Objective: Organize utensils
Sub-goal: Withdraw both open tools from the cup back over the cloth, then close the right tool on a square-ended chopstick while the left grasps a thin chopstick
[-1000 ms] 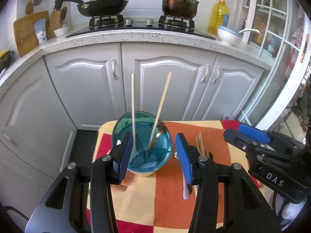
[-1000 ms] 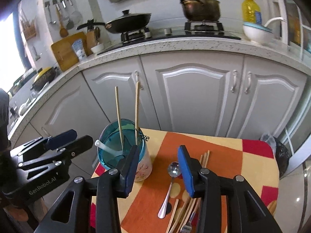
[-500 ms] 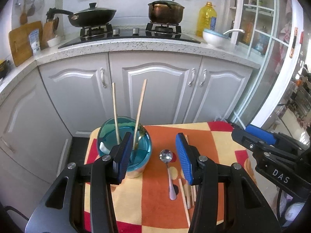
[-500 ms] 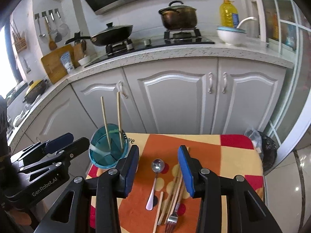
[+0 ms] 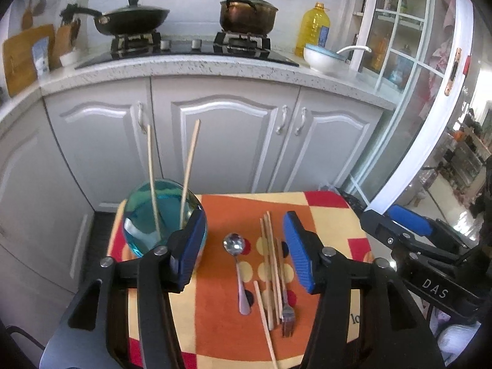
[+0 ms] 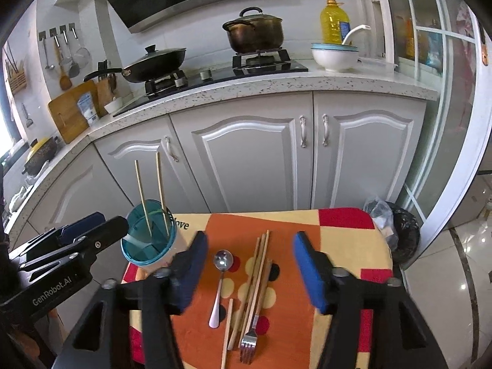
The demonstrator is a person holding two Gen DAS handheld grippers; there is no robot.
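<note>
Flat on the checked cloth (image 6: pixel 338 236), spoon (image 6: pixel 219 286) bowl pointing toward cabinets, chopsticks (image 6: pixel 256 279) and fork (image 6: pixel 249 339) lengthwise alongside, two chopsticks upright in teal cup (image 6: pixel 147 243), left gripper (image 5: pixel 243 249) and right gripper (image 6: pixel 250 270) both with jaws apart, empty.

Wok (image 5: pixel 132 22), pot (image 6: pixel 253 33), oil bottle (image 6: pixel 334 26)

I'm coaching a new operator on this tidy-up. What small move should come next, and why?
Probably lower the open right gripper onto the metal spoon and close on its handle. Both grippers are empty; the left gripper is open too. Two chopsticks already stand in the blue cup, while the spoon, fork and loose chopsticks still lie on the cloth.
</note>
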